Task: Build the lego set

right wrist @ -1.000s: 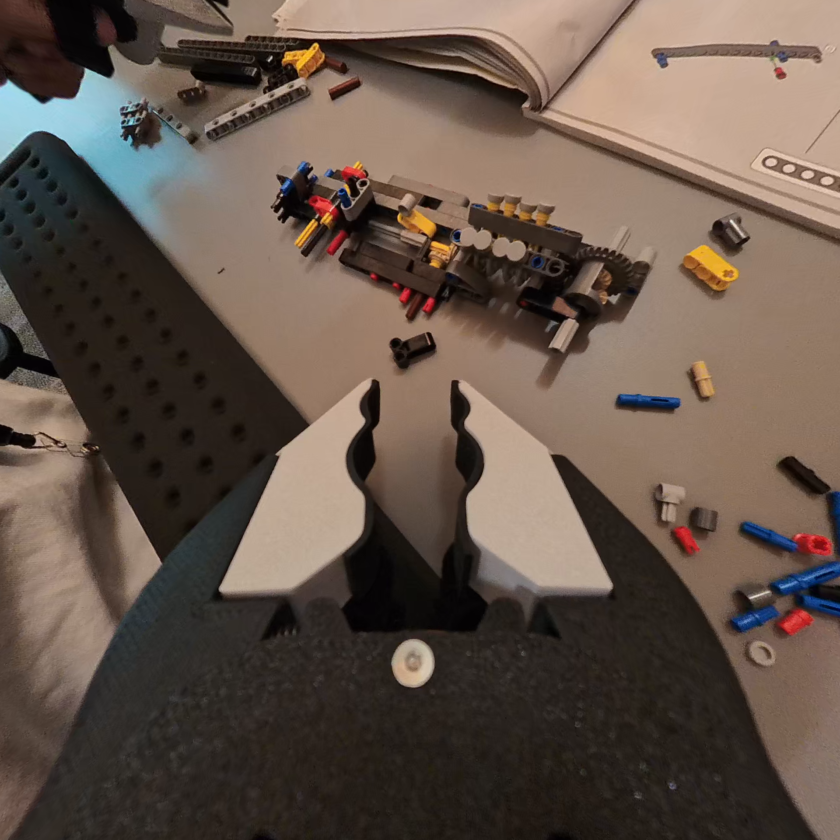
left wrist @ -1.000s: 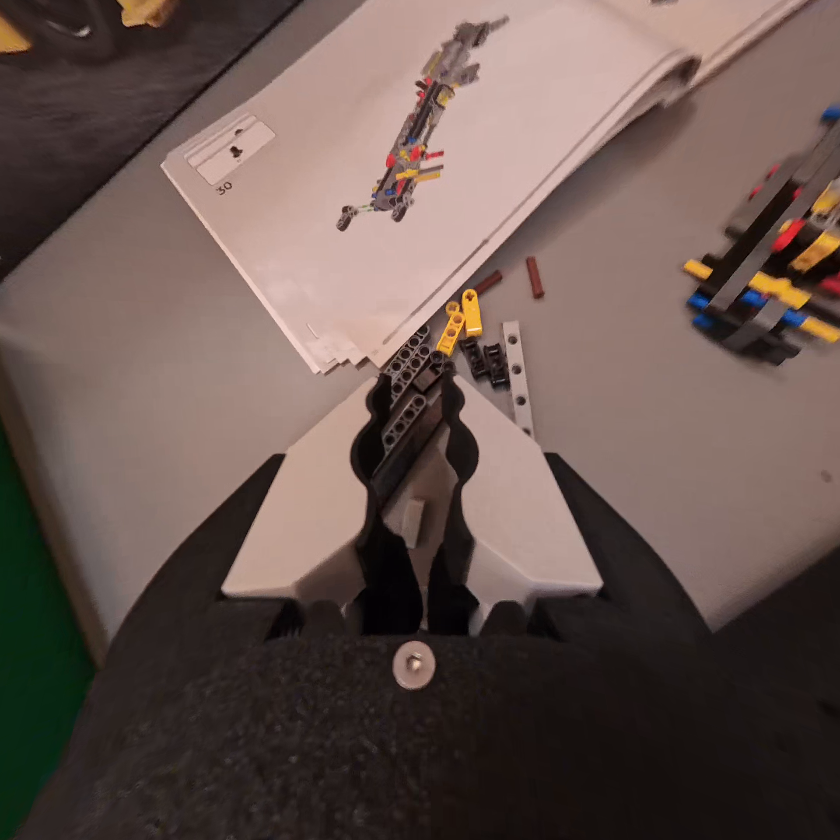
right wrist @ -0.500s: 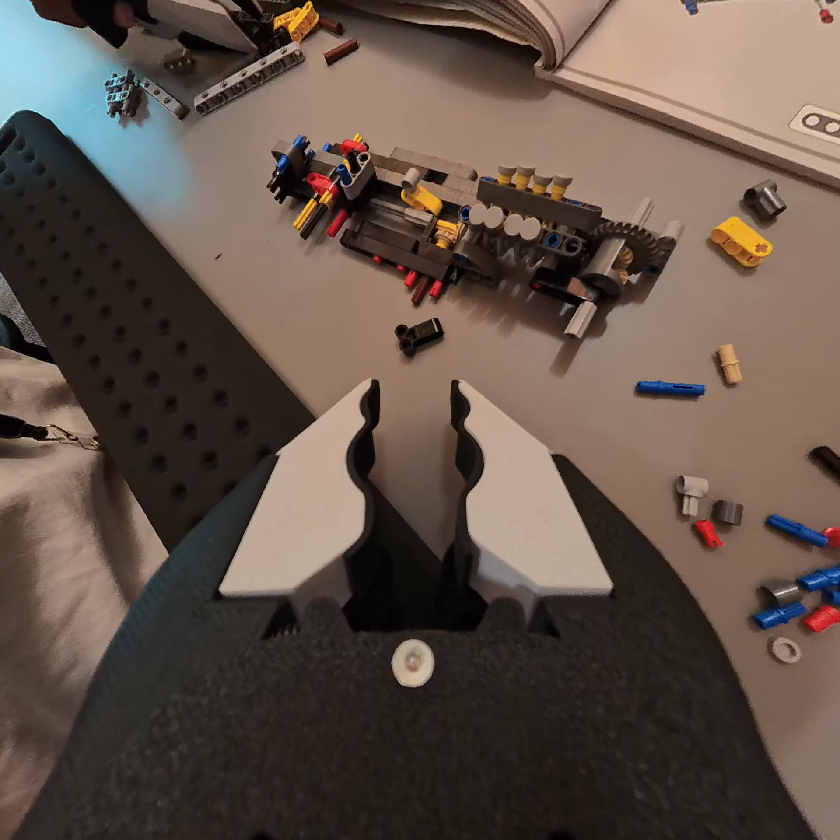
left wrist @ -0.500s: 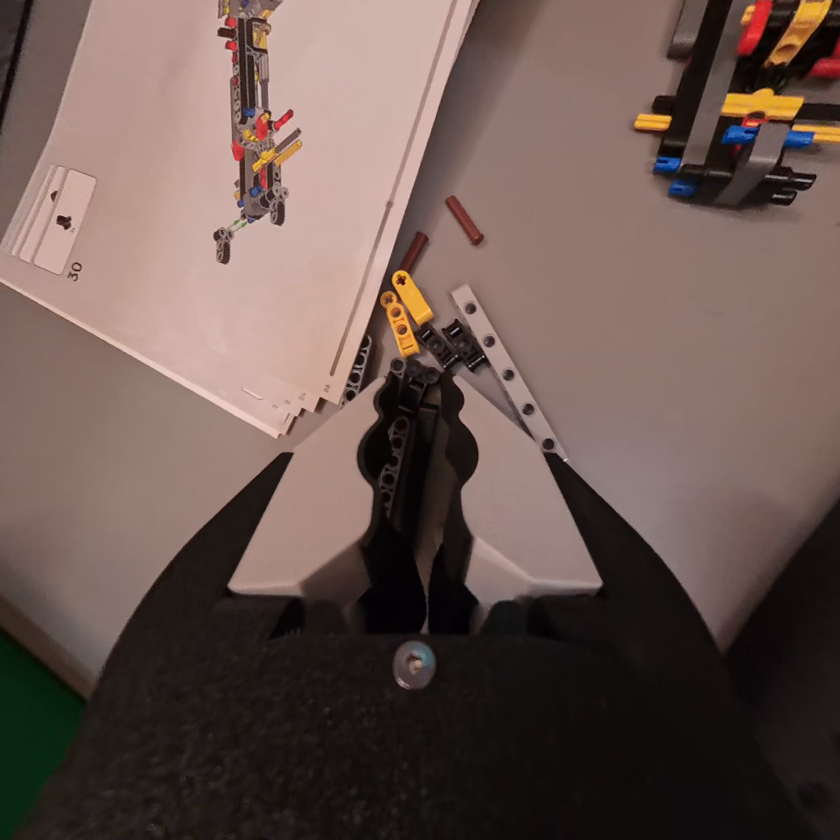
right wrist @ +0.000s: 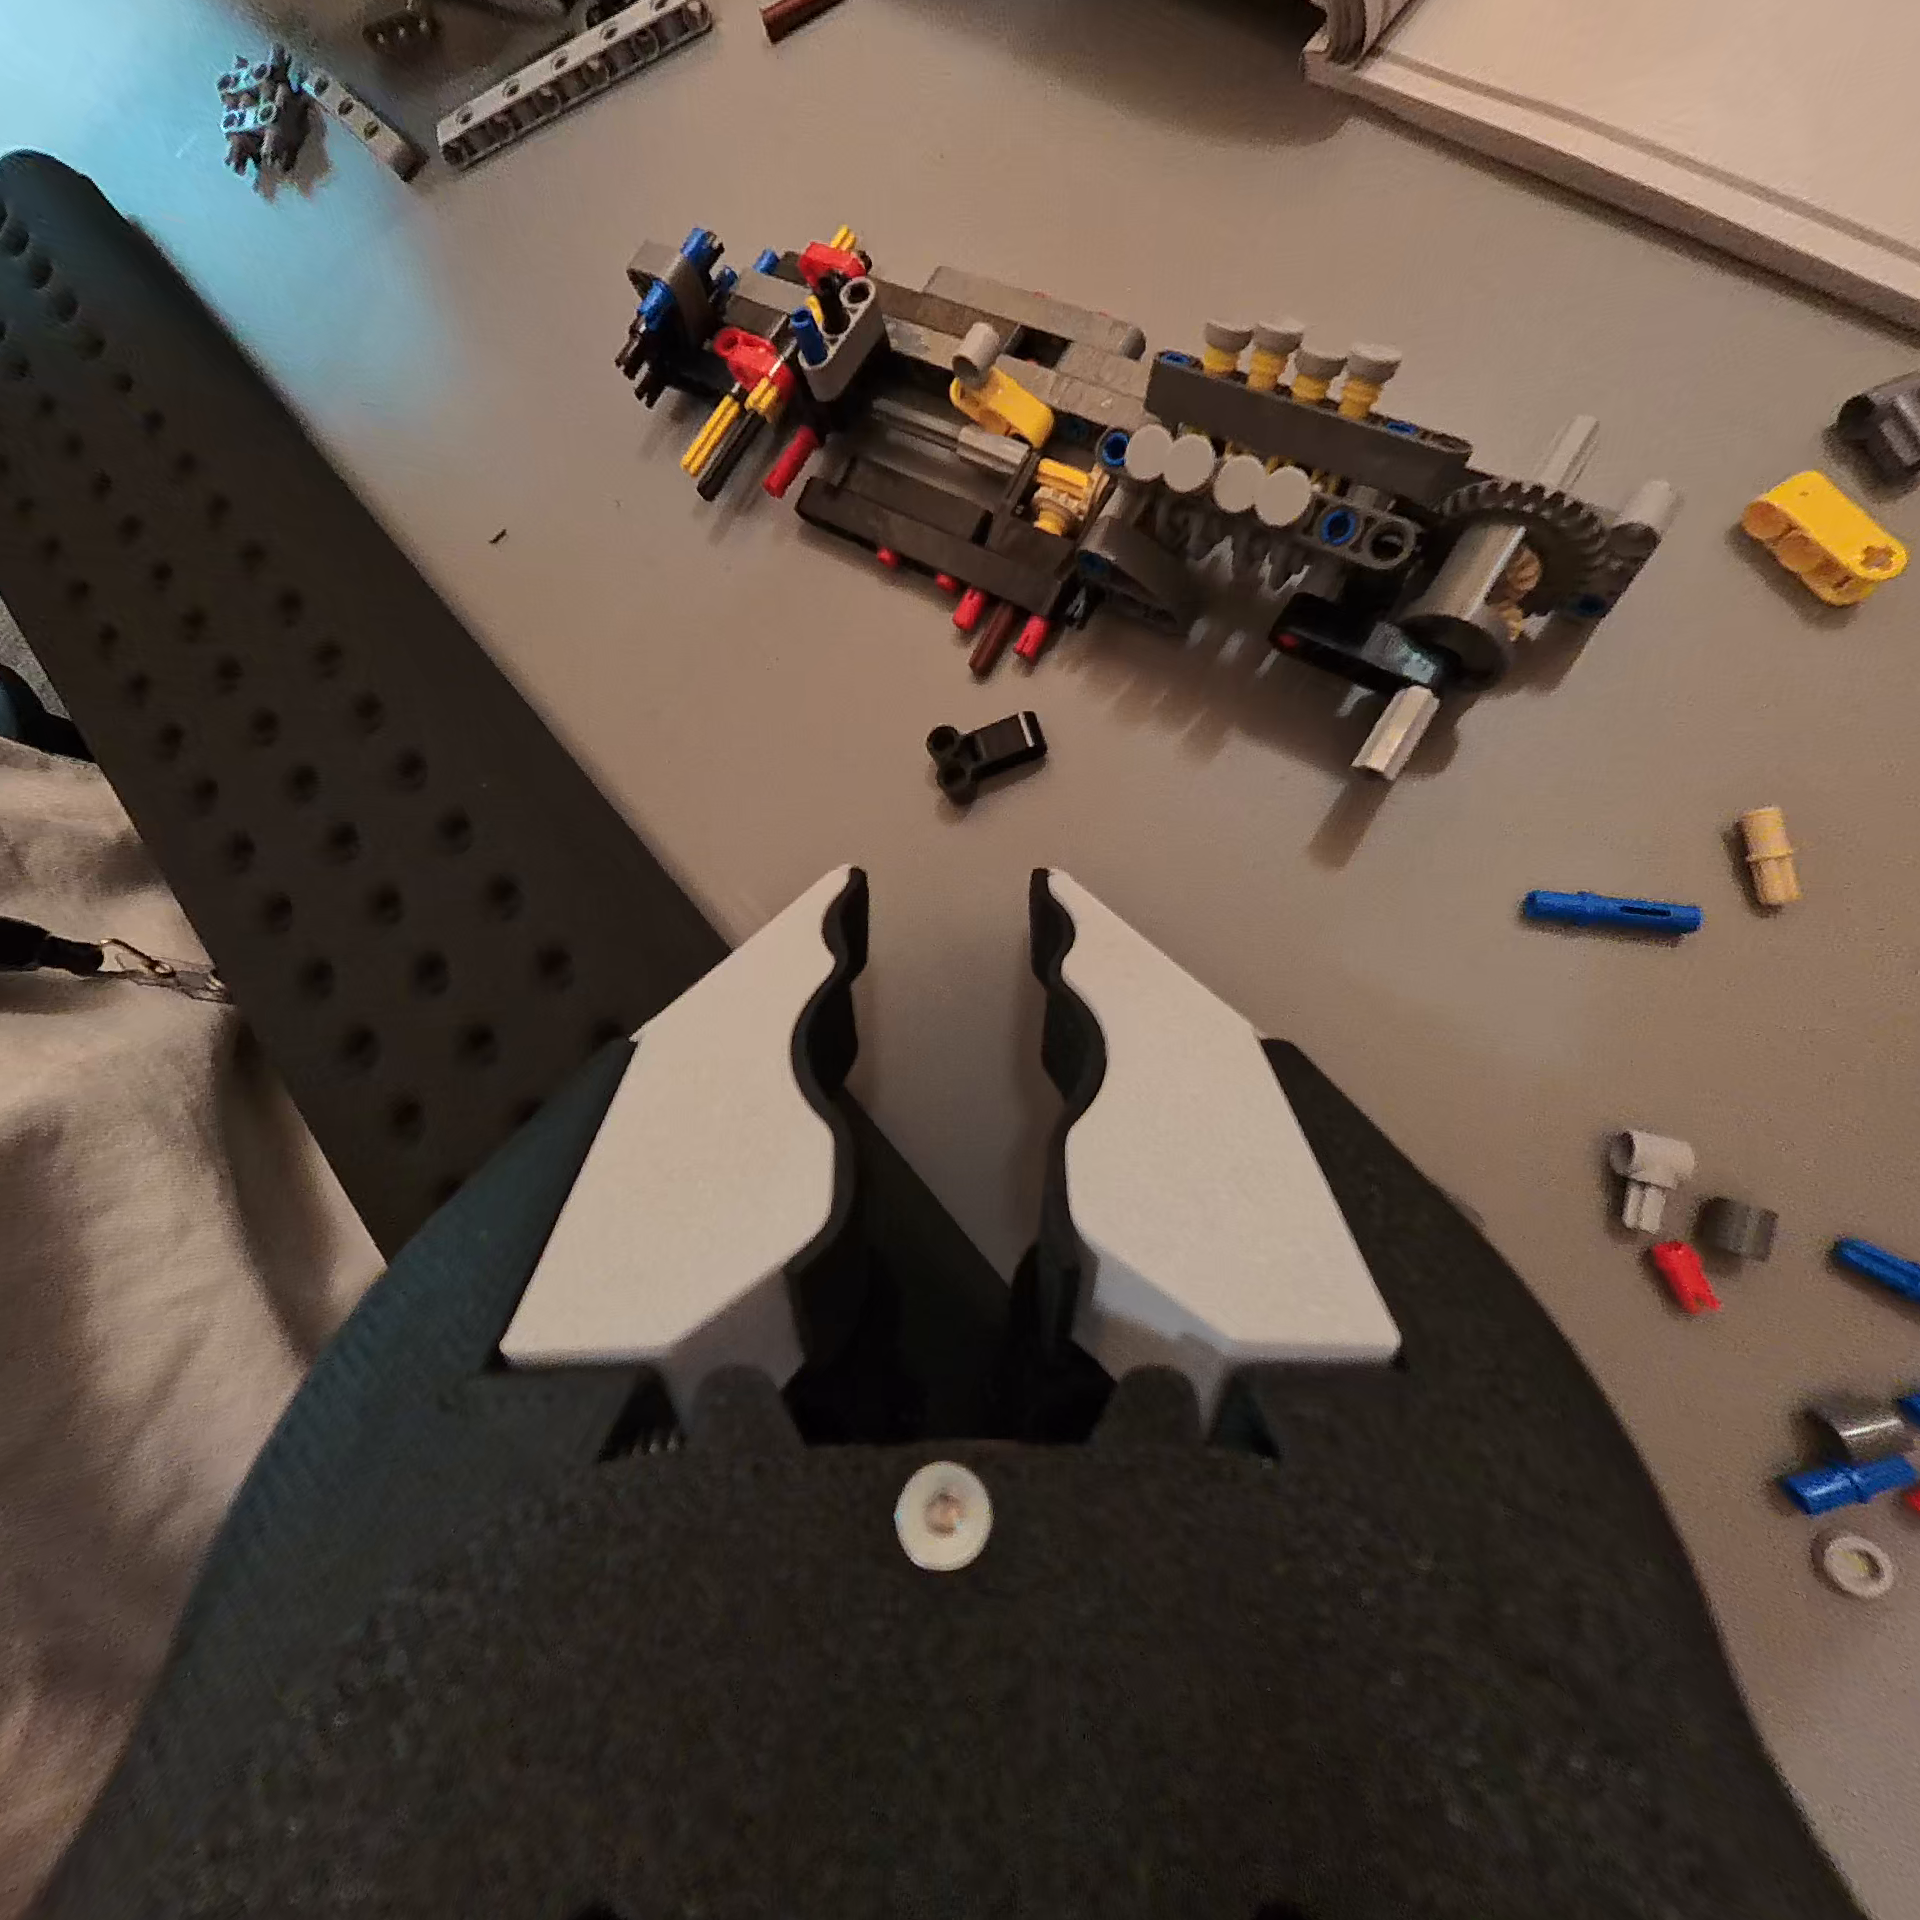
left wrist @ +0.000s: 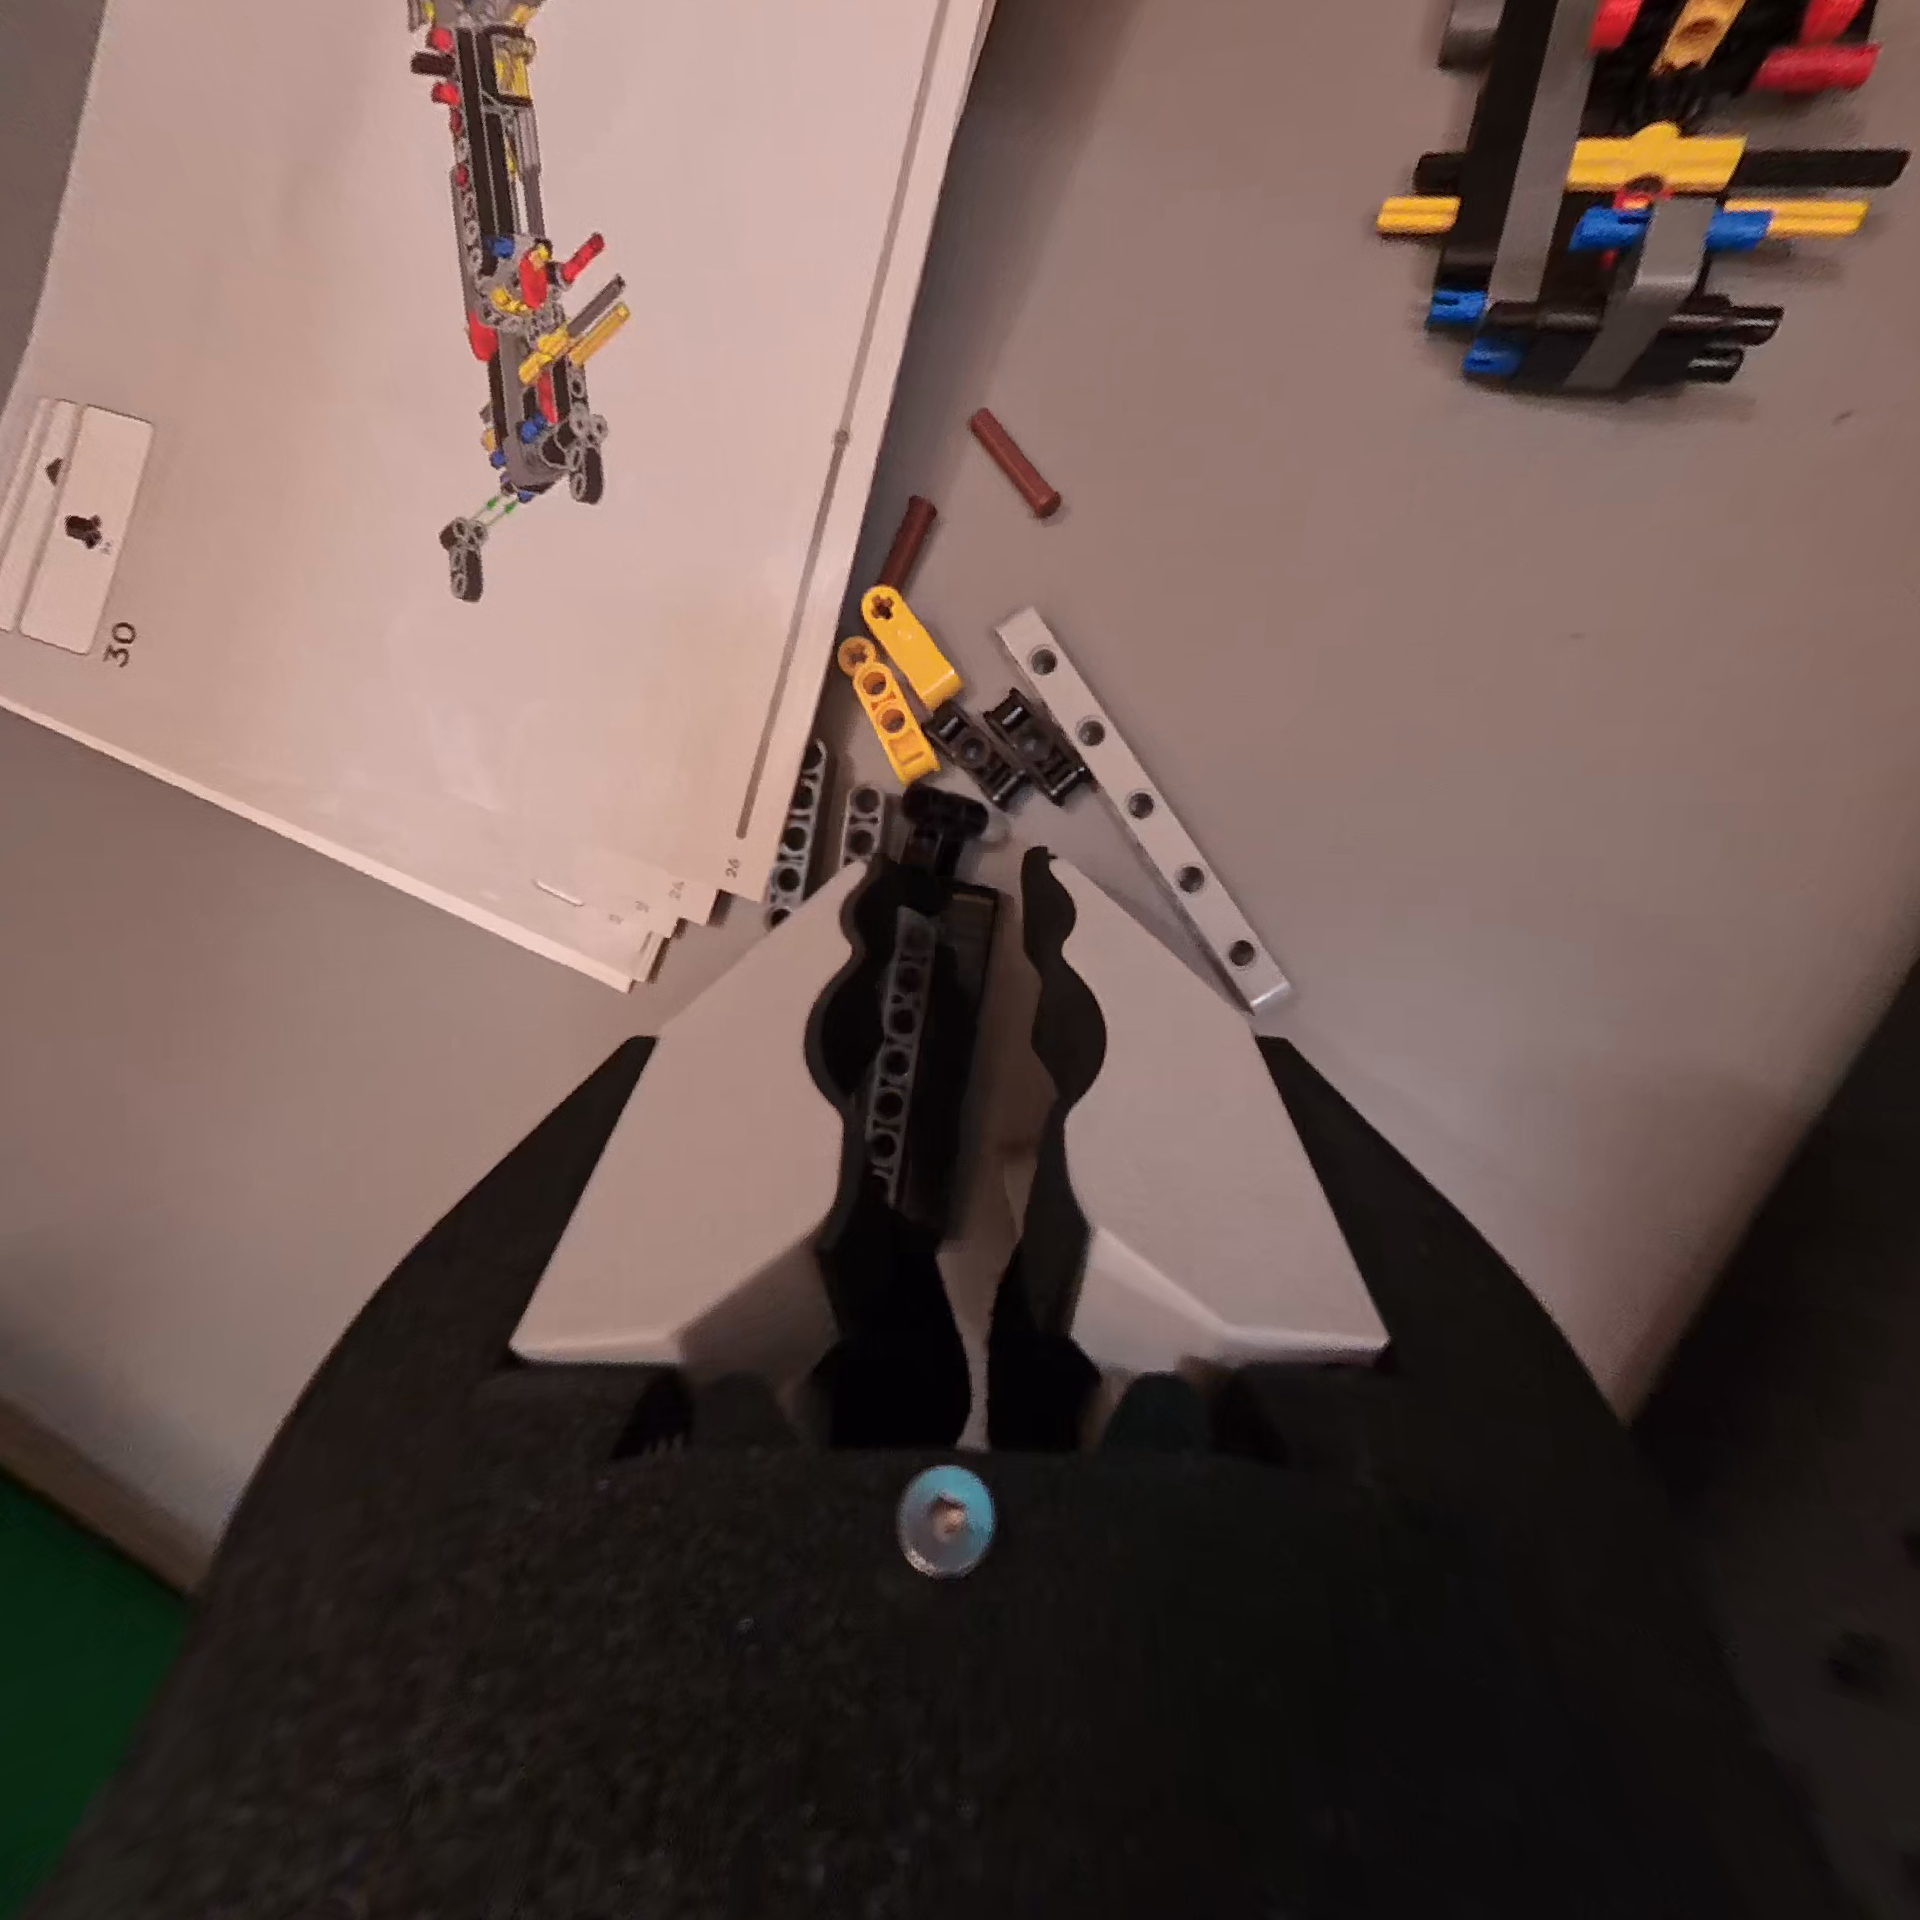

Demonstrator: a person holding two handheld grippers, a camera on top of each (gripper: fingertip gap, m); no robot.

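the left gripper [left wrist: 940,868] now stands wider than half a second ago, the grey holed beam [left wrist: 899,1049] lying loose between its fingers near the booklet [left wrist: 312,665] corner, so the grip looks released. the right gripper [right wrist: 948,883] hangs open and empty, closer to the half-built chassis [right wrist: 1122,468] mid-table.

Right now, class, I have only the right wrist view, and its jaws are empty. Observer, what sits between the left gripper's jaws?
Observer: The left gripper has its jaws apart, with a dark grey holed beam lying between them.
Operator: Any parts just ahead of it?
Observer: Two yellow connectors lie beside the edge of the instruction booklet.
Operator: What does the open page show?
Observer: A colour drawing of a long assembly.
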